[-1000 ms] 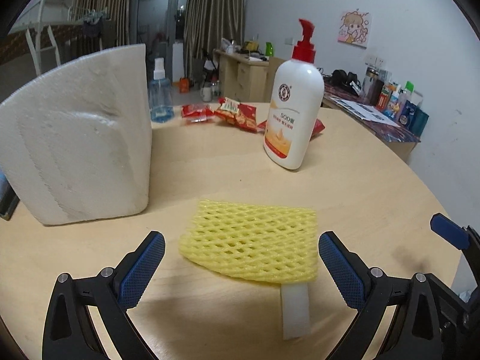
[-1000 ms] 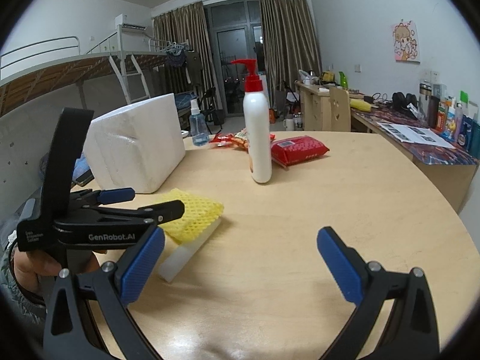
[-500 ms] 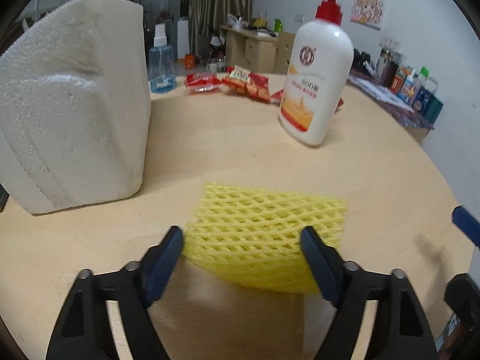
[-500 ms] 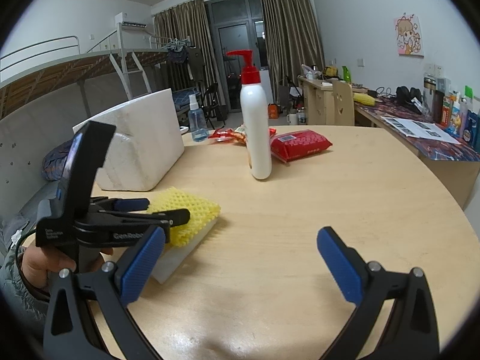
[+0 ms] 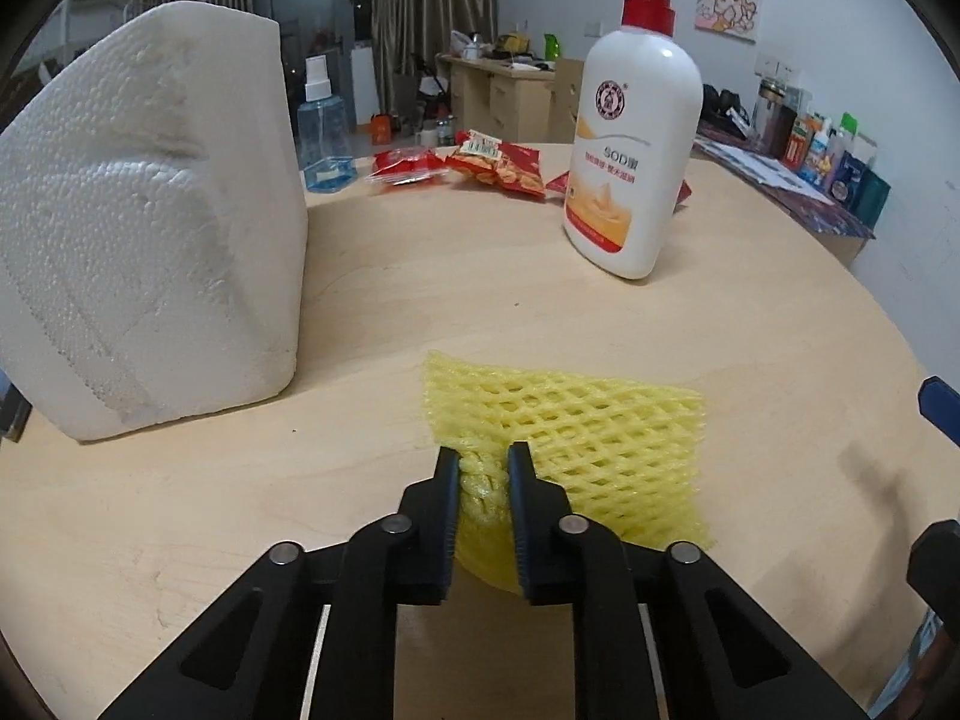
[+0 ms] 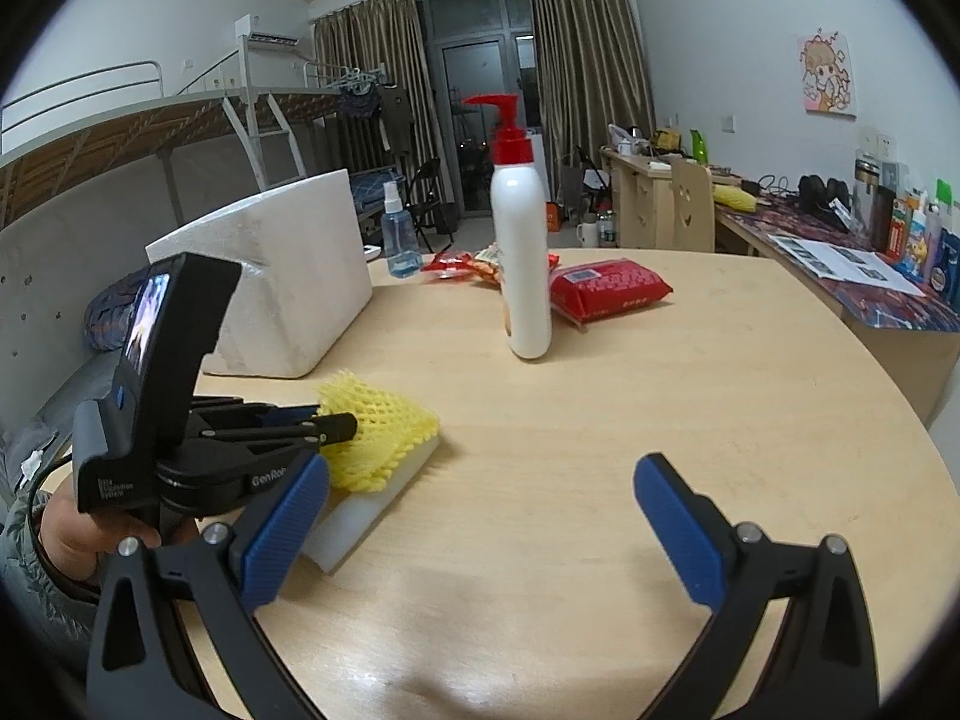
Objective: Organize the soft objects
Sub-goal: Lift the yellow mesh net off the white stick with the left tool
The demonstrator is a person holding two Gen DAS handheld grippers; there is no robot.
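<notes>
Yellow foam net [image 5: 576, 438] lies near the front edge of the round wooden desk [image 5: 420, 276], and its near left corner is pinched between the two fingers of the left gripper [image 5: 483, 468]. The fingers have closed to a narrow gap, and the mesh bunches up between them. In the right wrist view the same net [image 6: 384, 426] drapes over one end of a flat white foam strip [image 6: 366, 510] that rests on the desk; the left gripper [image 6: 336, 427] comes in from the left with its tips buried in the mesh, held by a hand [image 6: 78, 534] low at the left edge.

The right gripper [image 6: 480, 516] is spread wide, with blue pads [image 6: 678, 522] showing on both fingers. It holds nothing and hovers above bare desk to the right of the net, apart from it. One blue tip of it [image 5: 939, 405] shows at the right edge of the left wrist view.

A large white polystyrene block [image 5: 150, 228] stands on the desk to the left of the net and close to it, not touching. Farther back a white pump bottle [image 5: 636, 138] with a red pump stands upright. Behind it lie red snack packets [image 5: 498, 165] and a red wipes pack [image 6: 606, 291]. A small blue spray bottle [image 5: 324, 132] stands beside the block's far end.
</notes>
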